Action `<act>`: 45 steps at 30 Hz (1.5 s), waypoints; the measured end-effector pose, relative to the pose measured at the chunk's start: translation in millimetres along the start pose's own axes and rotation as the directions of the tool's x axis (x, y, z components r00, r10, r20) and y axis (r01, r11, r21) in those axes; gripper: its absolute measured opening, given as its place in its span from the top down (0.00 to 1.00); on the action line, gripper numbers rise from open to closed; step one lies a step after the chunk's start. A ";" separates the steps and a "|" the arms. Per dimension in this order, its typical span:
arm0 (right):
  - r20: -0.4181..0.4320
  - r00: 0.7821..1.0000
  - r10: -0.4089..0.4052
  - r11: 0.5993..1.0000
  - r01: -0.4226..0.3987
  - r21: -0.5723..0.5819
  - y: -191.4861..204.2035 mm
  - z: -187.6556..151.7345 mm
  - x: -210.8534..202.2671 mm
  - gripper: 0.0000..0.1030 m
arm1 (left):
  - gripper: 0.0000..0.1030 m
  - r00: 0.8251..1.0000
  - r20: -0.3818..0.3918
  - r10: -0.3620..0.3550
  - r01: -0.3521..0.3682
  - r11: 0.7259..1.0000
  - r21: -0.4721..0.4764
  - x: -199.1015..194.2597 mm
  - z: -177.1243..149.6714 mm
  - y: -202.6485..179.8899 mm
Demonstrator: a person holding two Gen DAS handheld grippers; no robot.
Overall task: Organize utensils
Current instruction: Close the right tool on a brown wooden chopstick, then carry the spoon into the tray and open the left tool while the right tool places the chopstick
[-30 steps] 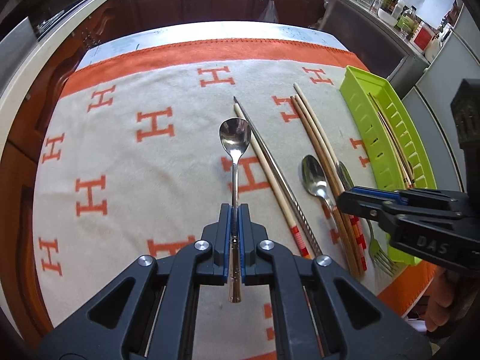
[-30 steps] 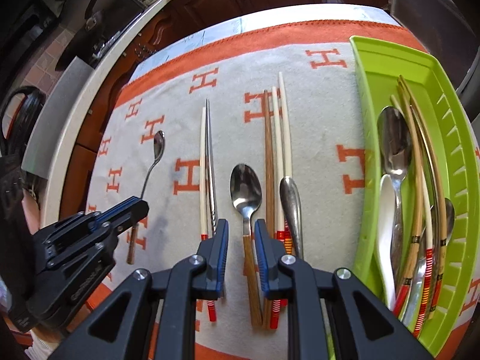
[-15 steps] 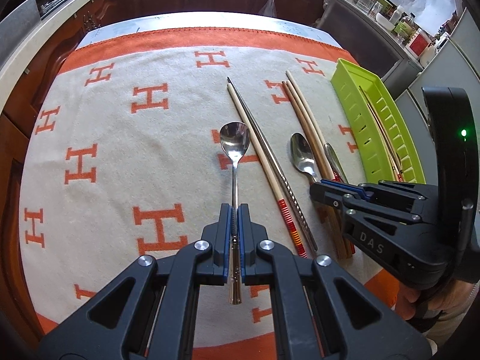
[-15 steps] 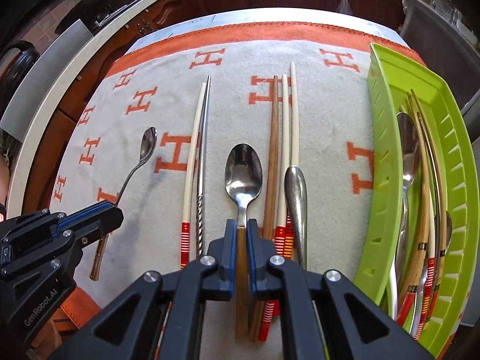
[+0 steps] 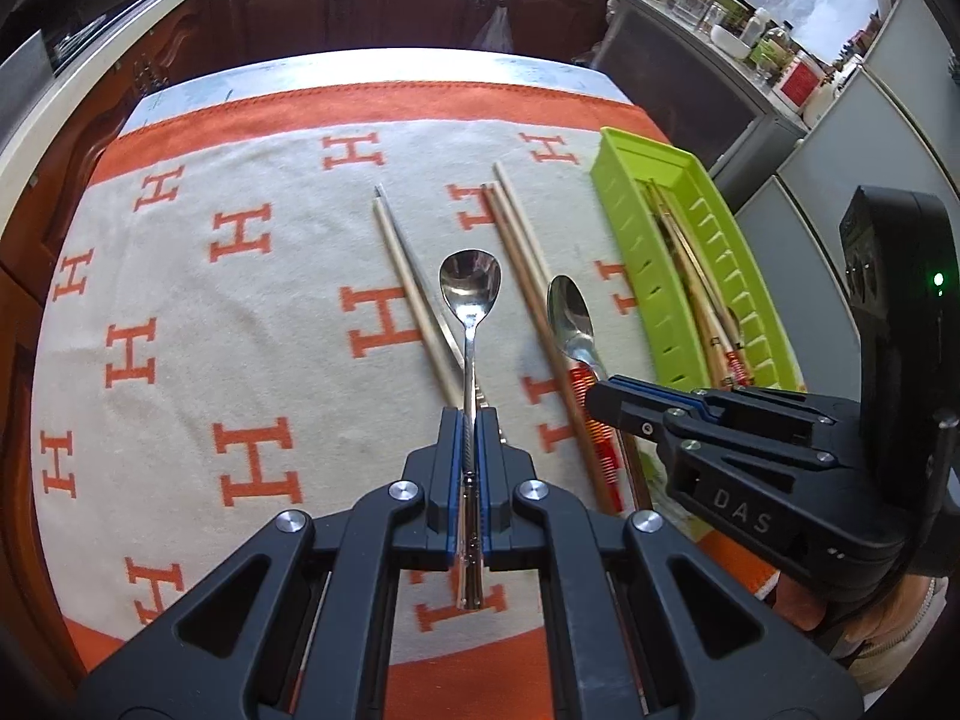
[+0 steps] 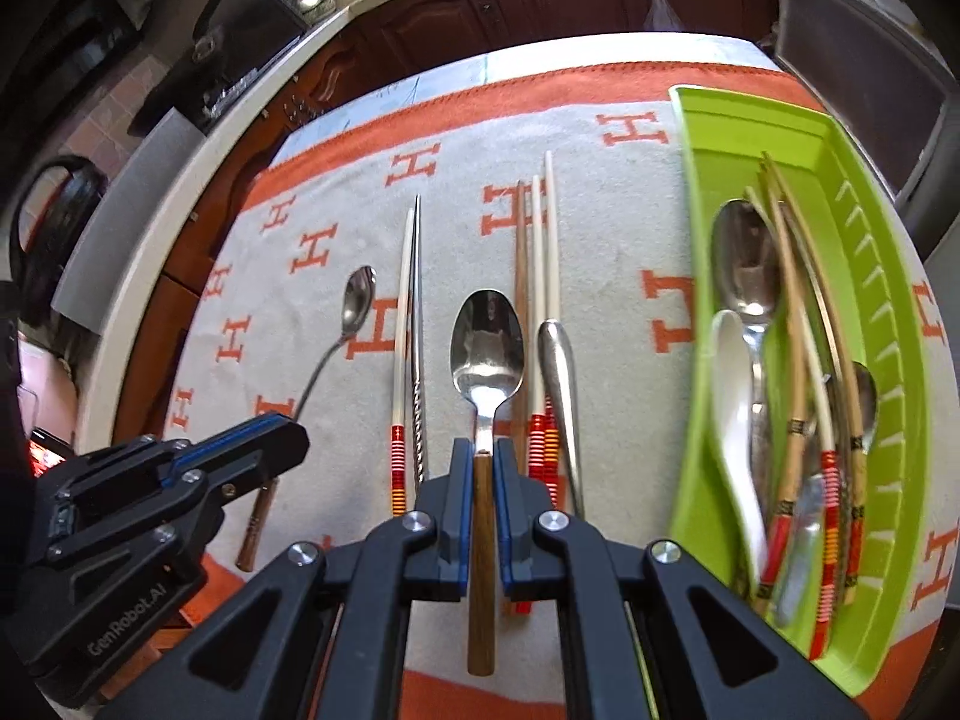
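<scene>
From the left wrist, the left gripper [image 5: 469, 450] pinches a slim steel spoon [image 5: 469, 291], lifted higher than a moment ago. From the right wrist, the right gripper [image 6: 483, 480] clamps the wooden-handled spoon [image 6: 487, 348]; chopsticks [image 6: 403, 348] remain outside the half-filled green tray [image 6: 690, 276].

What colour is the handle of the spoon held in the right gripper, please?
Brown wood, on the spoon in the right gripper; the right wrist view shows it best.

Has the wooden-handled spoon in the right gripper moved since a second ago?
Yes. The wooden-handled spoon was lying unclamped on the cloth; now the right gripper clamps it.
</scene>
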State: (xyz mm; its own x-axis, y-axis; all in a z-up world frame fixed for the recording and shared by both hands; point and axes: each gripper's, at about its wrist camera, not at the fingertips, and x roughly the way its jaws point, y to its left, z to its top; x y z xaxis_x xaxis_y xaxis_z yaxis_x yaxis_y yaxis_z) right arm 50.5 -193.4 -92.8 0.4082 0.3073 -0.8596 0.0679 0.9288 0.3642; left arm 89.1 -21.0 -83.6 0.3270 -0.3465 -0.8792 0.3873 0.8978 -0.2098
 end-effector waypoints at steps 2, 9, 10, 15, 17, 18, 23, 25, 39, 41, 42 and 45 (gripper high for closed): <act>0.022 1.000 0.018 1.000 -0.019 0.023 -8.4 0.2 -13.1 0.94 | 0.98 1.000 0.004 -0.007 0.007 1.000 0.013 -3.2 4.2 -11.5; 0.112 0.993 0.023 0.995 -0.033 0.092 -52.1 4.1 -57.8 0.94 | 0.98 1.000 -0.002 -0.023 0.023 0.998 0.059 -2.4 21.8 -62.3; 0.119 0.993 0.013 0.994 -0.025 0.106 -61.2 5.2 -61.2 0.94 | 0.98 1.000 -0.005 -0.023 0.023 0.998 0.065 0.0 24.3 -70.8; 0.125 0.991 -0.046 0.988 0.026 0.152 -98.1 11.8 -66.7 0.94 | 0.98 0.999 -0.026 -0.021 0.023 0.997 0.071 20.1 39.7 -107.7; 0.121 0.991 -0.065 0.985 0.044 0.164 -111.6 15.4 -66.3 0.94 | 0.98 0.999 -0.044 -0.025 0.028 0.997 0.067 29.9 45.6 -119.6; 0.119 0.990 -0.071 0.984 0.050 0.172 -117.9 17.9 -64.7 0.94 | 0.98 0.998 -0.052 -0.026 0.030 0.997 0.066 35.0 48.1 -125.3; 0.108 0.989 -0.102 0.978 0.080 0.193 -141.4 28.5 -54.4 0.94 | 0.98 0.996 -0.088 -0.015 0.021 0.997 0.072 59.9 56.7 -146.3; 0.098 0.990 -0.099 0.976 0.078 0.201 -147.8 32.6 -47.3 0.94 | 0.98 0.995 -0.103 -0.011 0.018 0.997 0.070 70.2 59.0 -151.8; 0.133 0.990 -0.043 0.977 0.013 0.214 -152.3 33.4 -47.1 0.87 | 0.97 0.994 -0.105 0.015 -0.004 0.995 0.097 78.0 57.6 -164.2; 0.142 0.989 -0.043 0.978 0.013 0.208 -150.0 30.8 -51.3 0.87 | 0.96 0.994 -0.113 0.012 -0.001 0.996 0.094 73.3 55.6 -161.7; 0.145 0.989 -0.041 0.978 0.010 0.208 -149.5 29.9 -52.9 0.87 | 0.96 0.993 -0.117 0.011 0.001 0.996 0.095 70.7 54.4 -160.4; 0.153 0.987 -0.038 0.980 0.007 0.199 -145.6 24.5 -58.0 0.87 | 0.92 0.993 -0.114 0.010 0.001 0.995 0.100 61.6 49.8 -157.5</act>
State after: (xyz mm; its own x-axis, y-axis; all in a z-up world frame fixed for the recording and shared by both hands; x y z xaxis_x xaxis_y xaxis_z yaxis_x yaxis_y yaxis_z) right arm 39.3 -351.6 -87.2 0.5398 0.2360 -0.8080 0.2508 0.8712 0.4220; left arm 91.2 -197.3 -83.4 0.2309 -0.3041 -0.9242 0.4719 0.8657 -0.1669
